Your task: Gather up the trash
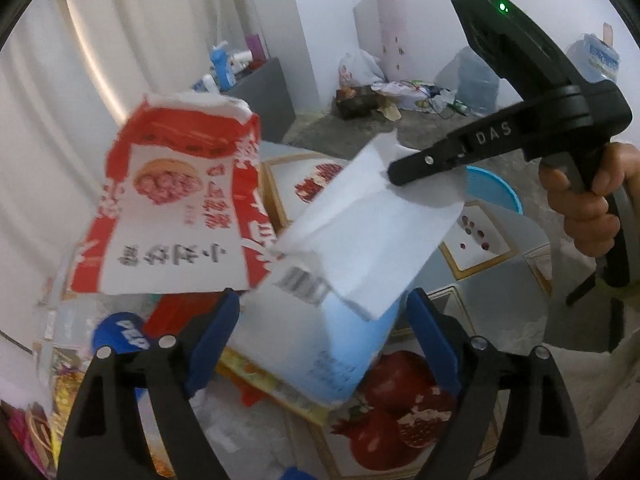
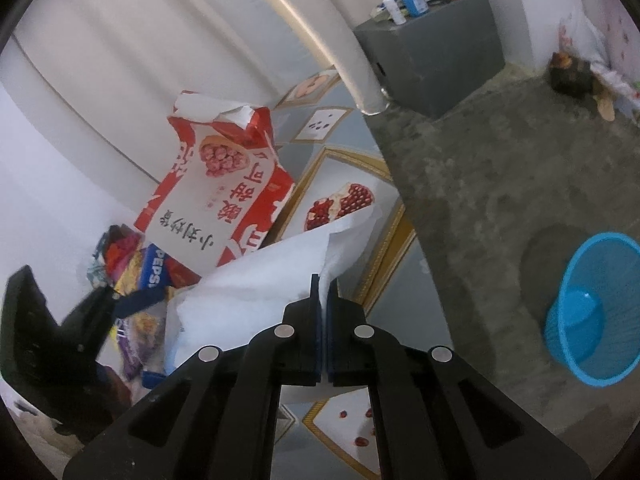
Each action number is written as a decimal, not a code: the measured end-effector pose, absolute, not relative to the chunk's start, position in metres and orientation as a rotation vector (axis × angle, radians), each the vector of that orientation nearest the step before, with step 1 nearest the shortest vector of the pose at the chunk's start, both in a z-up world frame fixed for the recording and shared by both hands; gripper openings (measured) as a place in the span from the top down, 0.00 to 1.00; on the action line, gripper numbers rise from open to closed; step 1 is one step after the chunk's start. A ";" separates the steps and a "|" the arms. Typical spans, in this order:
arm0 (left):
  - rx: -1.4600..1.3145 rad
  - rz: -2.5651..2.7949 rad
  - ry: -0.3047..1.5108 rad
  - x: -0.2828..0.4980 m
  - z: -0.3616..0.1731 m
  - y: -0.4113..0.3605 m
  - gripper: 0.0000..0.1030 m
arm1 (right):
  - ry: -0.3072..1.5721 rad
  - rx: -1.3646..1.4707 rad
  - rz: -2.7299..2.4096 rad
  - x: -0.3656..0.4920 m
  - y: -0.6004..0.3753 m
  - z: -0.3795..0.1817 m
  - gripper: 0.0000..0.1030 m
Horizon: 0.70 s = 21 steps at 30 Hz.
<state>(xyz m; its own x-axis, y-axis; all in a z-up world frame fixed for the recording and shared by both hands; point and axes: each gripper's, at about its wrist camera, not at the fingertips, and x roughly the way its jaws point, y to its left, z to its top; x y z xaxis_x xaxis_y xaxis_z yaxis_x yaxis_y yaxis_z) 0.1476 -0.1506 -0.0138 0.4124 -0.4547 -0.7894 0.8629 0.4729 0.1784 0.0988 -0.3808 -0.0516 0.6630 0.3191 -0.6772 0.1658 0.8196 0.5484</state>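
Note:
My right gripper (image 2: 323,284) is shut on a white paper sheet (image 2: 256,296) and holds it above the table; from the left wrist view the same gripper (image 1: 396,174) pinches the sheet (image 1: 372,236) at its upper edge. My left gripper (image 1: 324,312) is open and empty, its blue pads on either side of a light blue carton (image 1: 320,344) lying on the trash pile. A torn red and white snack box (image 1: 176,204) stands at the left, also in the right wrist view (image 2: 224,192). A blue mesh trash basket (image 2: 592,312) stands on the floor at right.
The table has a pomegranate-print cloth (image 1: 400,420). A Pepsi wrapper (image 2: 154,272) and coloured wrappers lie in the pile at left. A grey cabinet (image 2: 436,64) with bottles stands by the curtain. Bags and clutter lie against the far wall (image 1: 400,92).

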 end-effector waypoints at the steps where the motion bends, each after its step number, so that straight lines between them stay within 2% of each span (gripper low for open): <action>1: 0.638 -0.897 0.750 0.147 -0.016 -0.152 0.19 | 0.854 0.641 0.099 0.099 -0.382 -0.052 1.00; 8: 0.592 -0.891 0.821 0.142 -0.021 -0.152 0.19 | 0.817 0.732 0.116 0.094 -0.396 -0.051 1.00; 11: 0.605 -0.870 0.841 0.140 -0.026 -0.152 0.26 | 0.789 0.764 0.111 0.089 -0.403 -0.048 1.00; 15: 0.589 -0.862 0.902 0.139 -0.030 -0.154 0.42 | 0.756 0.793 0.090 0.077 -0.411 -0.042 1.00; 18: 0.556 -0.910 0.950 0.133 -0.028 -0.154 0.44 | 0.746 0.805 0.067 0.070 -0.414 -0.042 1.00; 21: 0.551 -0.937 0.904 0.122 -0.020 -0.154 0.44 | 0.766 0.830 0.051 0.064 -0.414 -0.051 1.00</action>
